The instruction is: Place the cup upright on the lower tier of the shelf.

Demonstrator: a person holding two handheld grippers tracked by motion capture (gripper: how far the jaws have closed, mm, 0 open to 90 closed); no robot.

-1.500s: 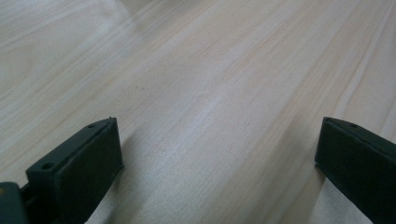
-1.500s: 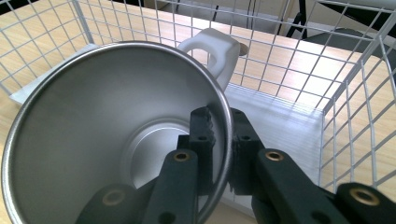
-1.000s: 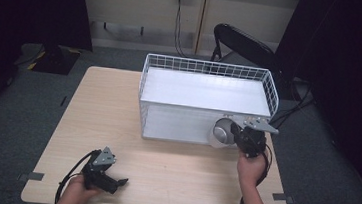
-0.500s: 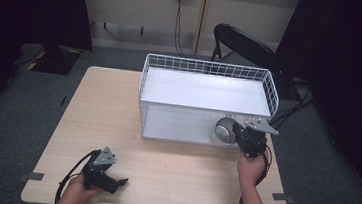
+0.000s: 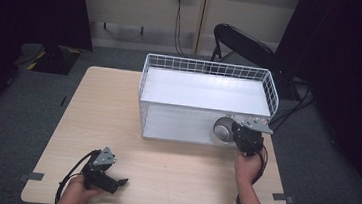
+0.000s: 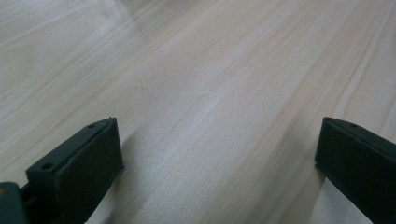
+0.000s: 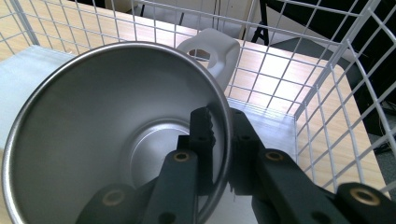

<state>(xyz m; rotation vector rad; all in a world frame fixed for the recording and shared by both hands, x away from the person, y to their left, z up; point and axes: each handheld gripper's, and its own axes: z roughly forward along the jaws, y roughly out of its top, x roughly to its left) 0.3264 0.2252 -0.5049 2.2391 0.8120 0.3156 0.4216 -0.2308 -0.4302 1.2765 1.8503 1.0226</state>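
We see right claw (image 7: 219, 140) clamped on cup (image 7: 116, 135) rim at basket (image 5: 207, 67) front; left claw (image 6: 219, 163) apart, low over bench (image 5: 118, 106); no writing readable.

A shiny steel cup (image 7: 116, 135) with a pale grey handle (image 7: 212, 51) on its far side is tilted, mouth toward the camera, at the wire basket's (image 5: 207, 67) near right corner.
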